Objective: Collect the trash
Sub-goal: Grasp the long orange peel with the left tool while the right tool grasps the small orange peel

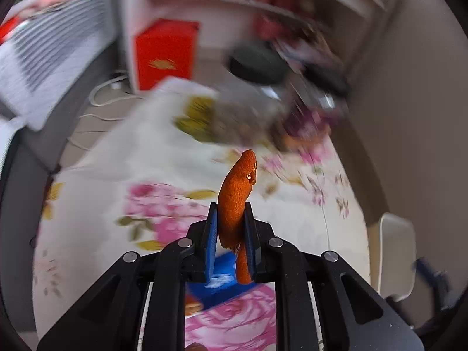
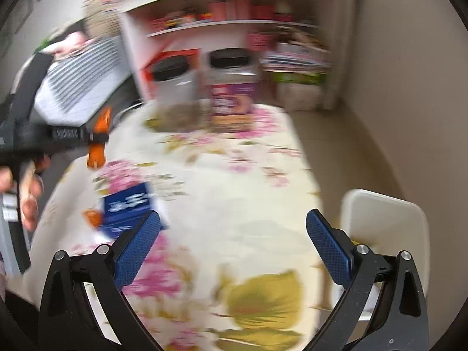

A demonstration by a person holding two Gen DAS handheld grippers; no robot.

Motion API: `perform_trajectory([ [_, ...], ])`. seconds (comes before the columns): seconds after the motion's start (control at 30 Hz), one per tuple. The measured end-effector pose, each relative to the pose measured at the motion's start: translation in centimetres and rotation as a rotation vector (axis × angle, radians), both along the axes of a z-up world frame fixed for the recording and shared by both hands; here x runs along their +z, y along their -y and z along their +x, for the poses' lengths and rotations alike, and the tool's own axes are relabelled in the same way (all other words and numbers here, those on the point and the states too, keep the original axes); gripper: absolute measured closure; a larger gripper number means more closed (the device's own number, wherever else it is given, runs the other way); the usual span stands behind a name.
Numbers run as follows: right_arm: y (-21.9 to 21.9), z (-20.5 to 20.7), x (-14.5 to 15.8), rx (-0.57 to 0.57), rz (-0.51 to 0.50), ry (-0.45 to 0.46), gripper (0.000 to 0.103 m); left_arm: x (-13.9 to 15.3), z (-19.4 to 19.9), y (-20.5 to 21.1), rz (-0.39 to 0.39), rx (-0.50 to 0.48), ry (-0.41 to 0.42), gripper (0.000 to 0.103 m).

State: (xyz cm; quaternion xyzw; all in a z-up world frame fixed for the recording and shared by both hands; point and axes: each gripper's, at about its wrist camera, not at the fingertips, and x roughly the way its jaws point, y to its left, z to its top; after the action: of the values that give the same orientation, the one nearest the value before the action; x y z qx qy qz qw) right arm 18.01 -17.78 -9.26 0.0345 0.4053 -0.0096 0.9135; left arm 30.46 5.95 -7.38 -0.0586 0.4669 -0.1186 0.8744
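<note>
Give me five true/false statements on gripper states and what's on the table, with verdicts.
1. The left gripper is shut on the orange peel. True.
2. The right gripper holds a piece of peel. False: its fingers stand wide apart with nothing between them.
3. A blue packet lies on the floral tablecloth. True.
4. The peel in the left gripper is lying flat on the table. False: it is lifted above the cloth, sticking out past the fingers.
5. Two dark-lidded jars stand at the far end of the table. True.
</note>
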Motion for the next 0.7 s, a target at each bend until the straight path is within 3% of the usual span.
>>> perform_trajectory([
  [0.17,-6.2,0.8,-0.1,0.165,-0.039,0.004,0.007,2.4,-3.2,-6.3,-0.029,0.125,0.055,0.086],
  [0.47,-17.2,3.2,-2.7,0.384,-0.098,-0.018,0.009,2.3,-6.0,-12.2,-0.054,0.194,0.069,0.086],
  [0.6,-20.0,4.5,-5.3,0.412,-0.117,-0.062,0.019,2.4,-6.4,-14.4,-0.077,0.219,0.066,0.086],
  [0.7,-21.0,5.7,-7.3,0.408,-0.117,-0.103,0.036,2.3,-6.8,-15.5,-0.091,0.229,0.06,0.086],
])
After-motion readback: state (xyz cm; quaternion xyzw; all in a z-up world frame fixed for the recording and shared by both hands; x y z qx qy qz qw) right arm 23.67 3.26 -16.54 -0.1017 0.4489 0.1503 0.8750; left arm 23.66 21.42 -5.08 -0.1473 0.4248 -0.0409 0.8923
